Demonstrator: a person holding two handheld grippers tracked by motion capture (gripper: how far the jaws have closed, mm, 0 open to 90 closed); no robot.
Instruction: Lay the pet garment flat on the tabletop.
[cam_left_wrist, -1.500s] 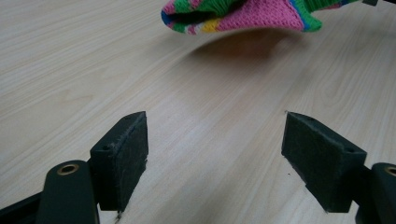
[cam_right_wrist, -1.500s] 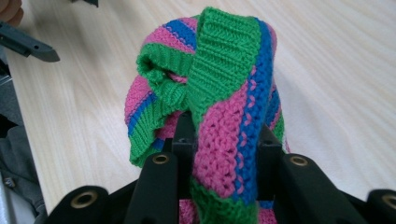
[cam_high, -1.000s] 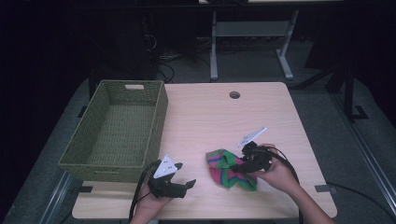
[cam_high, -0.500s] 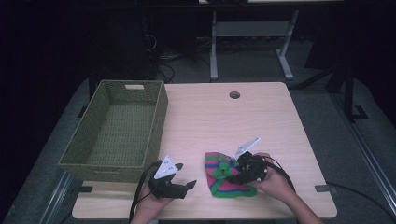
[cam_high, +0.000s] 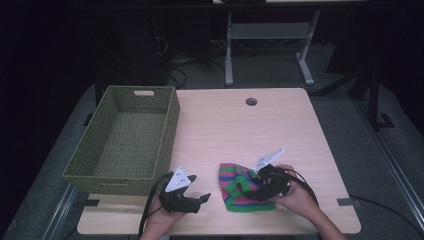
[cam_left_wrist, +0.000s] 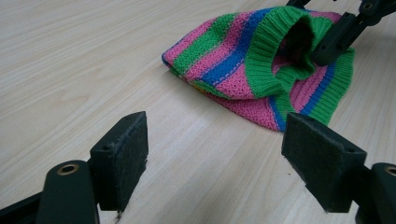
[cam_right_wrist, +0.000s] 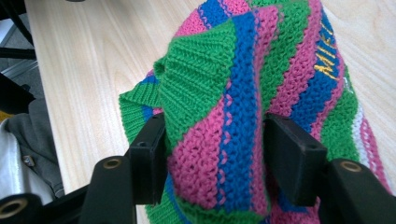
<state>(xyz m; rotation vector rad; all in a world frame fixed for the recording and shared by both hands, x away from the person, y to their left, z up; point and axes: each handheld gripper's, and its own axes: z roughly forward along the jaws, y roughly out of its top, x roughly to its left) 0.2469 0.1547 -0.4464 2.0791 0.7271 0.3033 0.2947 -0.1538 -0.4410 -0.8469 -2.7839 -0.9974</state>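
Observation:
A knitted hat (cam_high: 239, 186) striped pink, green and blue lies near the table's front edge, right of centre. My right gripper (cam_high: 248, 193) reaches over it from the right. Its jaws have just been opening, and a raised fold of the hat (cam_right_wrist: 219, 140) stands between the pads (cam_right_wrist: 150, 158), which no longer pinch it. My left gripper (cam_high: 201, 200) rests on the table left of the hat, open and empty, its pads (cam_left_wrist: 122, 156) pointing at the hat (cam_left_wrist: 233, 70). The right gripper's jaws (cam_left_wrist: 337, 33) show at the hat's ribbed opening.
A green woven basket (cam_high: 169, 131) stands empty at the table's left. A cable hole (cam_high: 251, 101) sits near the far edge. Light wooden tabletop (cam_high: 280, 135) stretches behind the hat. Desk legs and cables stand on the dark floor beyond.
The right gripper's jaws have spread wider around the hat's fold, and gripper and hat have shifted slightly toward the front edge. The left gripper has stayed put.

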